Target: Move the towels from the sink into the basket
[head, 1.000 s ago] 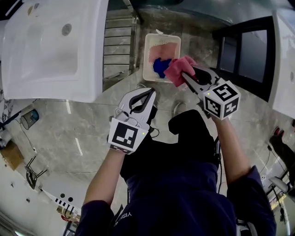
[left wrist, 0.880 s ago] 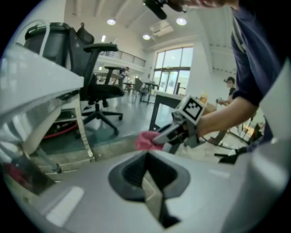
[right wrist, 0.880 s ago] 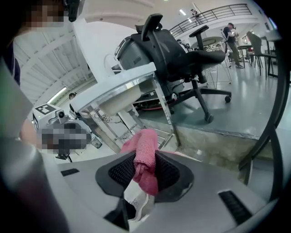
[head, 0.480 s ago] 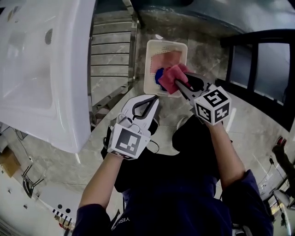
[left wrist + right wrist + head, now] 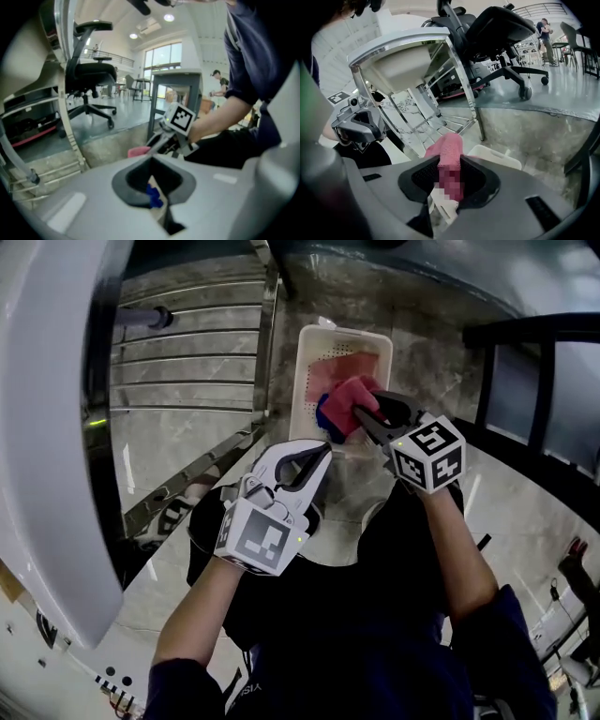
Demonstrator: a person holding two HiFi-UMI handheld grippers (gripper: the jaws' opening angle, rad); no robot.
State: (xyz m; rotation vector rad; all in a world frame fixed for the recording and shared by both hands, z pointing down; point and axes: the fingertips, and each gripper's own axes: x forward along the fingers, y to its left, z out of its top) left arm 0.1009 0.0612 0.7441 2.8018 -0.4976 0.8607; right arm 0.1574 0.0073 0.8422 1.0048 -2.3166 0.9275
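A white perforated basket (image 5: 312, 352) stands on the stone floor and holds a pink towel (image 5: 361, 365) and a blue towel (image 5: 323, 412). My right gripper (image 5: 360, 416) is shut on a dark pink towel (image 5: 349, 397), which hangs just over the basket's near end. In the right gripper view this dark pink towel (image 5: 450, 149) sticks up between the jaws, with the basket (image 5: 496, 158) behind it. My left gripper (image 5: 320, 454) is shut with nothing in it, just short of the basket's near edge. The white sink (image 5: 45, 427) fills the left side.
A chrome rack with slatted shelves (image 5: 187, 362) stands under the sink, left of the basket. A dark frame (image 5: 539, 390) runs along the right. Black office chairs (image 5: 89, 75) (image 5: 497, 33) stand further off on the floor. The person's legs are right below both grippers.
Both grippers have come down toward the basket, the right one carrying the dark pink towel from in front of it to over its near end. The sink has slid toward the view's left edge.
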